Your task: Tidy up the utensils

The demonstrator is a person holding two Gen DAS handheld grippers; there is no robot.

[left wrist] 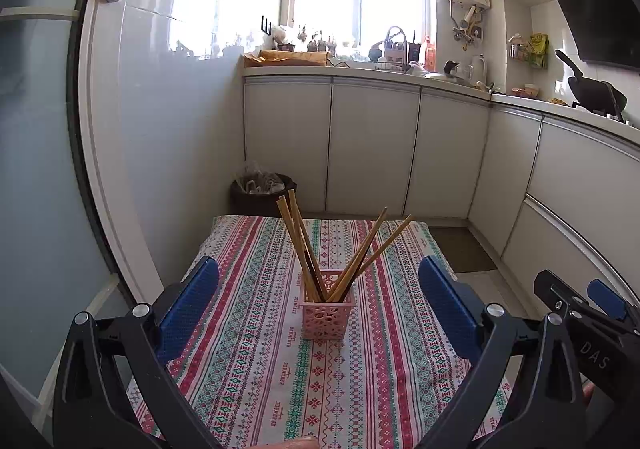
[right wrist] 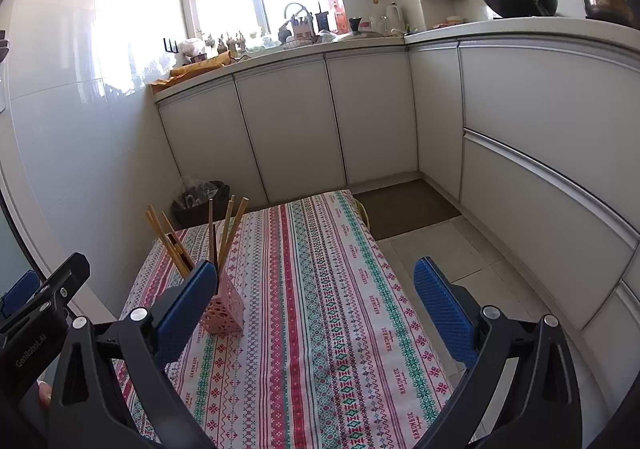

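Chopsticks [left wrist: 308, 249] stand in pink basket [left wrist: 326, 319] ahead of spread left claw [left wrist: 318, 305].

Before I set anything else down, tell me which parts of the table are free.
The tablecloth is bare right of the pink basket, out to the table's right edge, and from the basket to the near edge. The far strip behind the basket also shows nothing. The only crowded spot is the basket itself, where the chopsticks fan outward above it. Both the left gripper and the right gripper are open and empty.
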